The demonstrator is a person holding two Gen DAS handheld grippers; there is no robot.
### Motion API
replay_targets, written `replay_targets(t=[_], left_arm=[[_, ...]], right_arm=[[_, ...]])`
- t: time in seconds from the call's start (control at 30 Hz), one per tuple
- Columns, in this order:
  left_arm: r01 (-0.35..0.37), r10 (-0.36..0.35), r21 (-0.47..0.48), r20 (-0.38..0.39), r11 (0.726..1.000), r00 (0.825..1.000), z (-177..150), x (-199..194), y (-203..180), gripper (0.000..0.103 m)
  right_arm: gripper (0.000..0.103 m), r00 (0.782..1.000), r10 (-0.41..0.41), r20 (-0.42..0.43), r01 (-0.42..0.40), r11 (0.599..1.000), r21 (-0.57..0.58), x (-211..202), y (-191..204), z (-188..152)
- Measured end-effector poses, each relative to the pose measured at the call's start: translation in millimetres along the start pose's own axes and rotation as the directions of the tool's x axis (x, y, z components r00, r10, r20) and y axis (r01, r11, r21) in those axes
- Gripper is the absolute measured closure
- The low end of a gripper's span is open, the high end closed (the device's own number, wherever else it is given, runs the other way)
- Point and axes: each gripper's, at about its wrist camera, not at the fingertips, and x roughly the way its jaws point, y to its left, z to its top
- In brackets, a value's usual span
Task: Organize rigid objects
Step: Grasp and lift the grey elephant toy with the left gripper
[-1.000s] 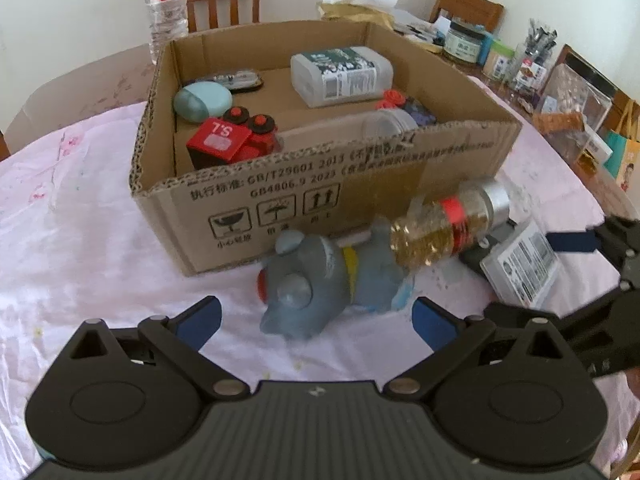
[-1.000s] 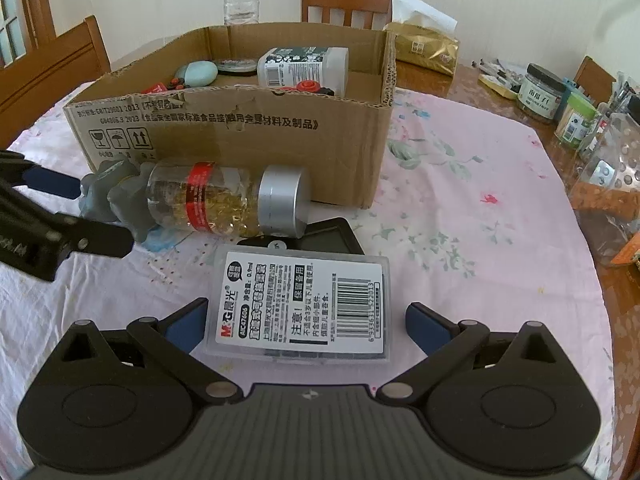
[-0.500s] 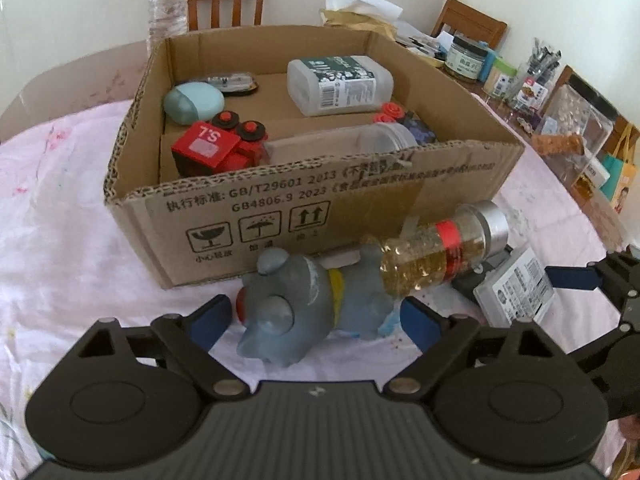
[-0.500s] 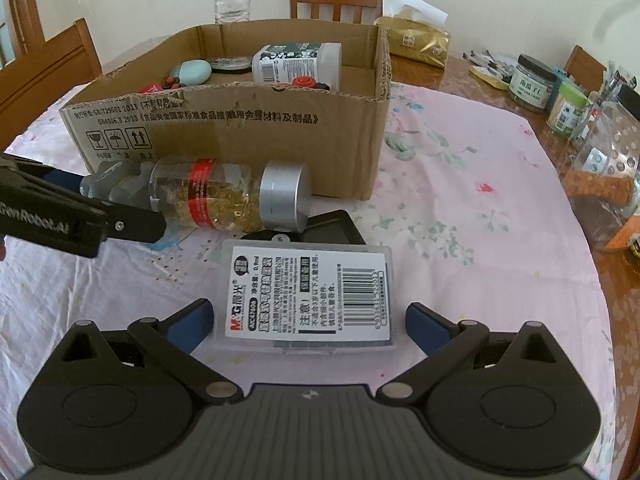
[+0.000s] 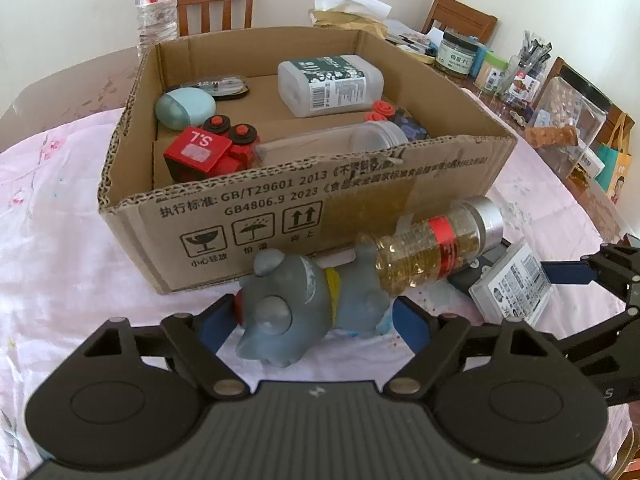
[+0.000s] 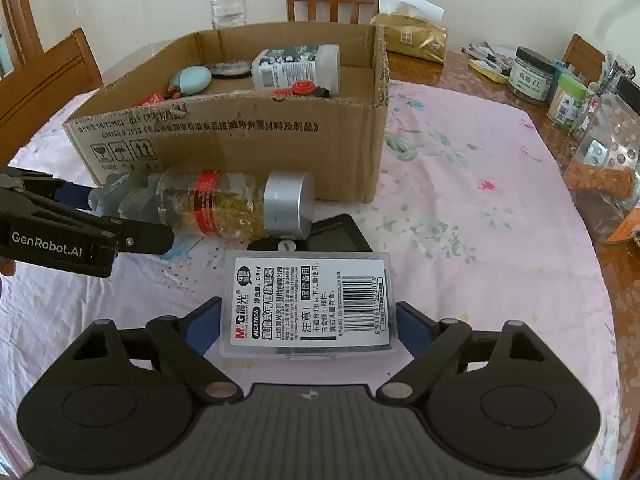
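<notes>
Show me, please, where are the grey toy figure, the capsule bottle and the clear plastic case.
grey toy figure point(image 5: 296, 316): left wrist view, on its body.
capsule bottle point(image 6: 224, 208): right wrist view, on its glass side.
clear plastic case point(image 6: 310, 304): right wrist view, on its label.

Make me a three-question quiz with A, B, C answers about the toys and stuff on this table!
1. Where is the grey toy animal?
A. inside the cardboard box
B. on the tablecloth in front of the box
C. on a chair

2. What colour is the band around the capsule bottle?
A. red
B. green
C. purple

3. How is the capsule bottle lying?
A. upright
B. on its side
C. upside down in the box

Answers:
1 B, it lies outside the cardboard box, between the blue pads of the closing left claw.
2 A, a red stripe wraps its clear middle.
3 B, its silver cap points sideways, toward the labelled plastic case that sits between the pads of the closing right claw.
</notes>
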Motion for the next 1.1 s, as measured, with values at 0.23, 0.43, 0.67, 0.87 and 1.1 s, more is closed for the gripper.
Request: replay_targets(t=[0.23,0.43,0.67,0.87,1.1], left_arm=[[-0.007,0.007,-0.010,0.002,1.000,1.000,-3,-5,3,0.030],[0.000,0.001,0.040,-0.026,0.999,1.000,-12,-15,-2,0.030],[-0.004,0.010,0.087,-0.065,0.996,0.998,-29,-28,-5,0.028],[-0.048,0.050,0.043,-0.036,0.998,0.998,-30,-24,-9,0.023],[-0.076,0.076,-0.003,-0.029,0.997,0.997,-28,-21,-11,0.021]], right_arm=[[0.011,1.000,0.002,-0.028,-0.004,0.998,-0.060,-11,11,-17],[0.011,0.998,0.021,-0.054,-0.026,0.995,-0.097,-23,15,-30],[0.007,0.997,0.034,-0.065,-0.041,0.993,-0.108,-28,14,-38],[0.000,0.999,0.027,-0.045,-0.031,0.995,-0.100,-23,17,-39],[0.000,0.999,0.034,-0.025,-0.037,0.994,-0.104,-21,19,-38]])
